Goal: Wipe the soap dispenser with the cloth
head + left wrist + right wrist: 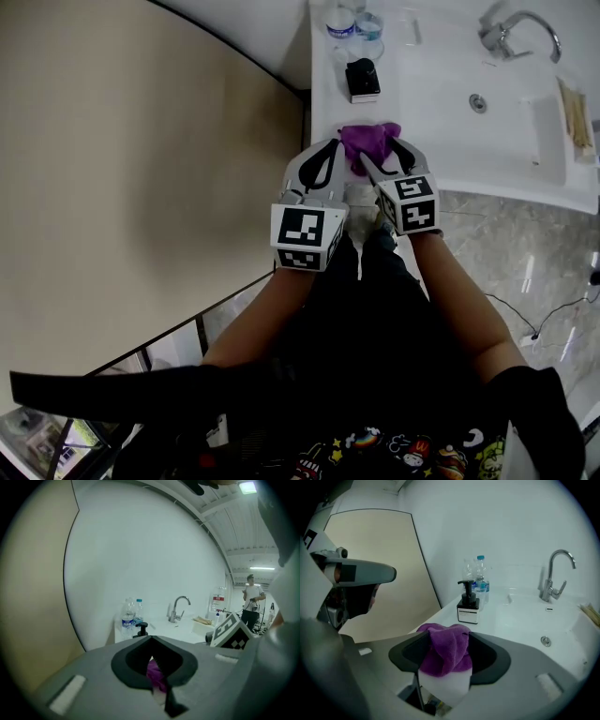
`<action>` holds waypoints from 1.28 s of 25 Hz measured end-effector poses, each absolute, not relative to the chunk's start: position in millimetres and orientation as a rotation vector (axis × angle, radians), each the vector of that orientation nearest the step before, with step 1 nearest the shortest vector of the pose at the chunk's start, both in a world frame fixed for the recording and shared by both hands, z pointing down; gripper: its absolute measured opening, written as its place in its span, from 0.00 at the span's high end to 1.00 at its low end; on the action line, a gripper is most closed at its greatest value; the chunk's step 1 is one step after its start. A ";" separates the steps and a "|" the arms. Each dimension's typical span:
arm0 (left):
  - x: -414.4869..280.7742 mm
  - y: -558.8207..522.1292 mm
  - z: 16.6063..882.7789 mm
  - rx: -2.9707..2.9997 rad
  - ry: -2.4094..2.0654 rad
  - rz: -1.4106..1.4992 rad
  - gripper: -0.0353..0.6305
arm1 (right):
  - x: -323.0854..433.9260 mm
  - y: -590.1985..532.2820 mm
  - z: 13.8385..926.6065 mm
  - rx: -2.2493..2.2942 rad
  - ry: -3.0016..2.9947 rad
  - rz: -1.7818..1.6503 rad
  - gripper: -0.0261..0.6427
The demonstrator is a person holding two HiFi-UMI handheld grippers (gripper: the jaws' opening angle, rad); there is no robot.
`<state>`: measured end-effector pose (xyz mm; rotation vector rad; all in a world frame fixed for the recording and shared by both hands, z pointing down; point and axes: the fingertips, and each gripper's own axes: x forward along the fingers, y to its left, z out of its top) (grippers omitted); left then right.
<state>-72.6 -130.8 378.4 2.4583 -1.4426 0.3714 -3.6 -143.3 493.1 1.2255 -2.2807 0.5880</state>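
Though the soap dispenser [468, 606] wears a white label [468, 615] with dark print, the letters are too small to read — likewise the blue bands on the two water bottles [480, 581] just behind it. The cloth [445, 651] lies bunched at the near edge of the counter [520, 616], short of the dispenser, between the wide-spread jaws of the right gripper [446, 641], which do not clamp it; the left gripper [151, 639], jaw tips together, sits just beside the cloth.

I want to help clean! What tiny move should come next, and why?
Probably close the right hand-held gripper on the purple cloth: its jaws stand open around it on the counter, and the soap dispenser behind can't be wiped until the cloth is held.
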 end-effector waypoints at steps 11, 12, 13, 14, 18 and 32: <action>-82.6 -143.3 403.8 2.385 -1.445 0.392 0.95 | -31.5 -167.9 543.7 1.052 -2.172 0.661 0.51; -82.5 -144.6 404.5 2.383 -1.443 0.392 0.95 | -32.6 -168.8 544.7 1.044 -2.170 0.663 0.50; -82.2 -145.6 404.9 2.382 -1.441 0.392 0.95 | -33.2 -170.0 544.8 1.040 -2.169 0.661 0.51; -81.9 -146.4 405.3 2.383 -1.439 0.393 0.95 | -33.2 -171.4 544.8 1.042 -2.169 0.658 0.51; -83.3 -148.8 407.7 2.382 -1.435 0.390 0.95 | -31.9 -172.2 551.6 1.043 -2.156 0.663 0.55; -79.5 -147.5 402.6 2.392 -1.417 0.396 0.95 | -28.9 -173.7 546.3 1.073 -2.186 0.655 0.82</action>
